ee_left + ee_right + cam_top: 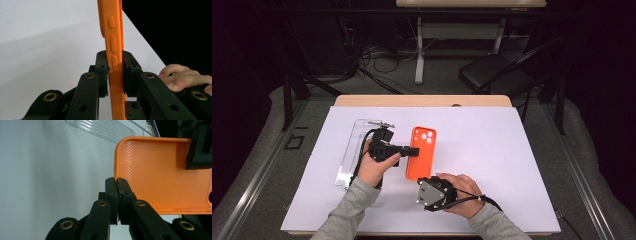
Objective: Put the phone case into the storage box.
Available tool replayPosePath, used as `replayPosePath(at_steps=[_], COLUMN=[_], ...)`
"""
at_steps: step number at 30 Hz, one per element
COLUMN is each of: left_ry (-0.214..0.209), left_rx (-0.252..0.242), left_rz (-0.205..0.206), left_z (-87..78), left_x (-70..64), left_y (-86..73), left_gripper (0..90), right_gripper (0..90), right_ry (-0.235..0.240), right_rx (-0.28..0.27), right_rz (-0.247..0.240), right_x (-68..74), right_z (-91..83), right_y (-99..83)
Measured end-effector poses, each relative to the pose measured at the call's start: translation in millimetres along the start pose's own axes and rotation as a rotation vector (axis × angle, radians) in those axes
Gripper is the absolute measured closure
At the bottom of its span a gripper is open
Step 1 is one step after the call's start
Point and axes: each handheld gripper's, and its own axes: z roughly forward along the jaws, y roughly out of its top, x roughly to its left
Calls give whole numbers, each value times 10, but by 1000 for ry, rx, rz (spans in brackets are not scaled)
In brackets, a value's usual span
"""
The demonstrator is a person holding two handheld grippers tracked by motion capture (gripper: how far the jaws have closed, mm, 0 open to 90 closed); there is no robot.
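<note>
In the high view both forearms come in from the bottom edge, in grey sleeves. The left hand (pixel 374 167) holds the left gripper (pixel 411 151) so that it points to the right, across the desk (pixel 492 150). The right hand (pixel 459 192) lies lower and nearer to the person, and the right gripper (pixel 421 181) points up and to the left, toward the bottom end of the orange phone case (pixel 420 152). The case is between the two grippers, near the middle of the desk, held at its left long edge and at its bottom end.

The left gripper view shows the case (pixel 113 50) edge-on and upright, with three raised side buttons. The fingers (pixel 101 72) are closed on it from both sides, just at the lowest button. Some fingertips of the right hand (pixel 180 80) appear at the right edge.

The right gripper view shows the inside of the case (pixel 162 175), which has a pattern of small dots. Here the fingers (pixel 111 195) are closed tightly on the thin wall near one rounded corner. The left gripper (pixel 197 147) is seen at the top right, on the opposite edge.

To the left of the case, a clear plastic tray (pixel 348 155) lies on the white sheet, partly behind the left hand. Beyond the desk there are a black chair (pixel 494 75), cables on the floor and the leg of another table.
</note>
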Motion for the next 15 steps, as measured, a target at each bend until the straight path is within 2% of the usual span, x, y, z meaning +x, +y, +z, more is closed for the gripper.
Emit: replayPosePath(at_steps=[4, 5, 12, 15], left_ry=[2, 4, 2, -4], left_rx=[3, 3, 5, 3], left_rz=[-2, -8, -19, -36], left_z=[4, 6, 11, 8], left_x=[6, 11, 21, 27], left_y=[1, 0, -4, -6], left_gripper=[781, 781, 789, 790], right_gripper=[889, 889, 889, 889], right_ry=[0, -1, 4, 5], right_rx=[-15, -1, 3, 4], right_rz=[0, -5, 5, 8], right_x=[4, 2, 9, 12], right_z=[15, 8, 13, 13], right_y=[-4, -1, -3, -3])
